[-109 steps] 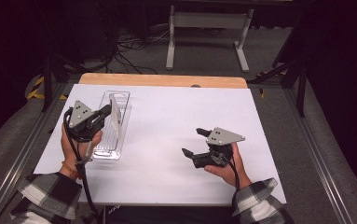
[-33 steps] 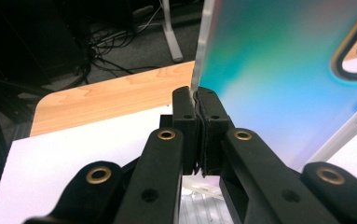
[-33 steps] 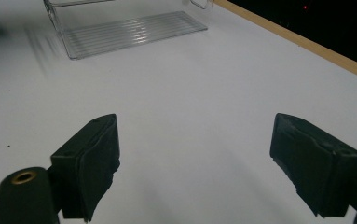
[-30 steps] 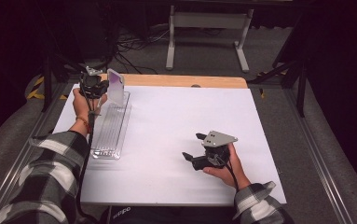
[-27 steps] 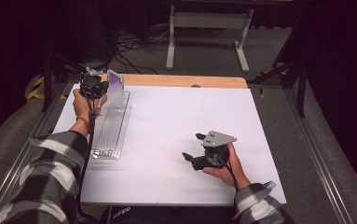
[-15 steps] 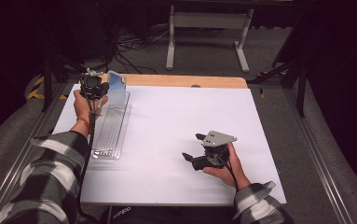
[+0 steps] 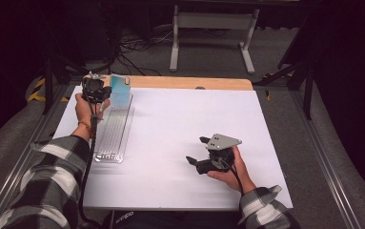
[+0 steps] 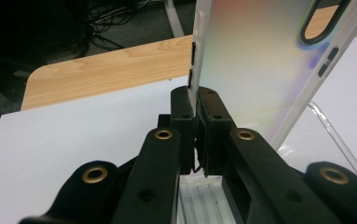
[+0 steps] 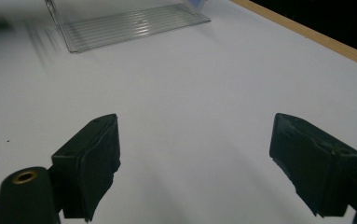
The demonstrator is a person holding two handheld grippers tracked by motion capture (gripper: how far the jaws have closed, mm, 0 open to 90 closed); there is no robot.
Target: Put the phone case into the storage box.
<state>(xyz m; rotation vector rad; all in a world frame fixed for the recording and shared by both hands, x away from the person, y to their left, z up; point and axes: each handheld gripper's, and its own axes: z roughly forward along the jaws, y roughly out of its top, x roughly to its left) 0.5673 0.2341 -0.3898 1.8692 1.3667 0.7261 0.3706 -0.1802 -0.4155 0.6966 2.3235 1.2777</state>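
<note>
A thin translucent phone case (image 7: 119, 90) with an iridescent sheen stands on edge over the far end of a clear ribbed tray (image 7: 113, 131). My left gripper (image 7: 106, 93) is shut on the case's lower edge. In the left gripper view the two black jaws pinch the case (image 8: 255, 60) right at my left gripper (image 8: 195, 100), and the case's camera cut-out and side button slots show above. My right gripper (image 7: 197, 150) rests low over the white table at the near right, open, with nothing between its jaws. The right gripper view looks past my right gripper (image 9: 195, 154) to the tray (image 9: 129, 23) far off.
The white tabletop (image 7: 180, 119) ends in a wooden strip (image 7: 189, 83) along the far edge. Beyond it stand a metal stand's legs (image 7: 208, 43) and floor cables (image 7: 123, 45). A metal rail (image 7: 27, 143) runs along the table's left side.
Since the oldest frame, my left gripper has moved the case from the tray's middle to its far end. Over the last second the case tilted slightly. The right gripper stayed put.
</note>
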